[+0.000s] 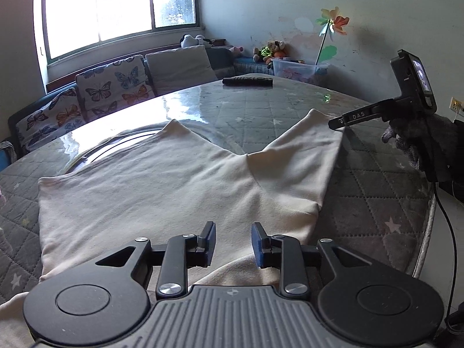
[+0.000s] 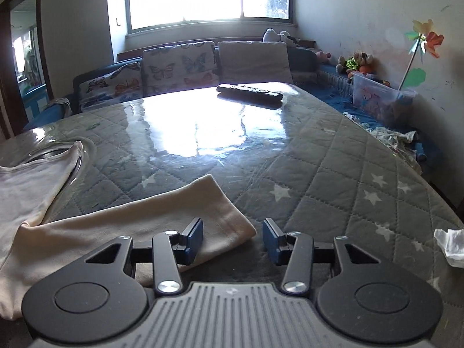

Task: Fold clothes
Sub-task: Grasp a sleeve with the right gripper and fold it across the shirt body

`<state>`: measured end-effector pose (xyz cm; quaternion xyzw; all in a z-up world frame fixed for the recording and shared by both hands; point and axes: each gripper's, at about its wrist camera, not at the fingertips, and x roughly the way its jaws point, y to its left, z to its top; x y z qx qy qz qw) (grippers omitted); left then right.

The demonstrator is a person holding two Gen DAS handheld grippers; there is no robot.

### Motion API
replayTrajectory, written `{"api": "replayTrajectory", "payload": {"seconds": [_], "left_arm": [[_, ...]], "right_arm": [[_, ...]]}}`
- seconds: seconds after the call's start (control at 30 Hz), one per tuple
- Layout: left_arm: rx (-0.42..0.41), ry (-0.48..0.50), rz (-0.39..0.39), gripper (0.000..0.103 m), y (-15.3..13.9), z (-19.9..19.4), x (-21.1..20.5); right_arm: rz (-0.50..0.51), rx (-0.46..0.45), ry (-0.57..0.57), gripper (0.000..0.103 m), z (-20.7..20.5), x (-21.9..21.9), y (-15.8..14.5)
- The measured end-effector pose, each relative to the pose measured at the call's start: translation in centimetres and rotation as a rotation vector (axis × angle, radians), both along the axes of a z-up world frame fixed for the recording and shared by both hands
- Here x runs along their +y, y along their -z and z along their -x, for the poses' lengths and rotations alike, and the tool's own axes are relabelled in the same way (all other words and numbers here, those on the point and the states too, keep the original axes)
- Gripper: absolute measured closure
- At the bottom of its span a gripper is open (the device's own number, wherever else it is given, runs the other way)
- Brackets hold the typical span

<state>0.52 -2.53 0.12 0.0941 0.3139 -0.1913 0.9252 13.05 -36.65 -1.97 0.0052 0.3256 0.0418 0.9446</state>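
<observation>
A cream garment [image 1: 162, 191] lies flat on the quilted grey table [image 1: 377, 203], its two long parts pointing away from me in a V. My left gripper [image 1: 233, 243] is open and empty, just above the garment's near edge. My right gripper [image 2: 232, 239] is open and empty, over the end of the right-hand part [image 2: 203, 217]; its left pad overlaps the cloth and its right pad is over bare table. The right gripper also shows in the left wrist view [image 1: 336, 124], at the tip of that part, held in a gloved hand.
A black remote control [image 2: 249, 92] lies at the table's far end. A crumpled white tissue [image 2: 451, 245] sits at the right edge. A sofa with butterfly cushions [image 2: 174, 66] and a plastic toy box [image 2: 377, 94] stand beyond the table.
</observation>
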Motion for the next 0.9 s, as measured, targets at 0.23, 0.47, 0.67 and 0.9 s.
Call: {"api": "replayTrajectory", "payload": {"seconds": [0.23, 0.47, 0.67, 0.9], "left_arm": [[-0.001, 0.013, 0.005, 0.073, 0.0, -0.4, -1.0], [-0.002, 0.054, 0.005, 0.073, 0.3, -1.0, -2.7], [0.006, 0.094, -0.013, 0.071, 1.0, -1.0, -3.9], [-0.018, 0.075, 0.006, 0.069, 0.5, -0.4, -3.1]], "right_arm": [[-0.04, -0.057, 0.01, 0.095, 0.7, -0.4, -1.4], [-0.05, -0.059, 0.019, 0.095, 1.0, -0.9, -1.6], [-0.084, -0.068, -0.006, 0.095, 1.3, -0.7, -3.2], [-0.123, -0.148, -0.158, 0.095, 3.3, 2.4, -9.8]]}}
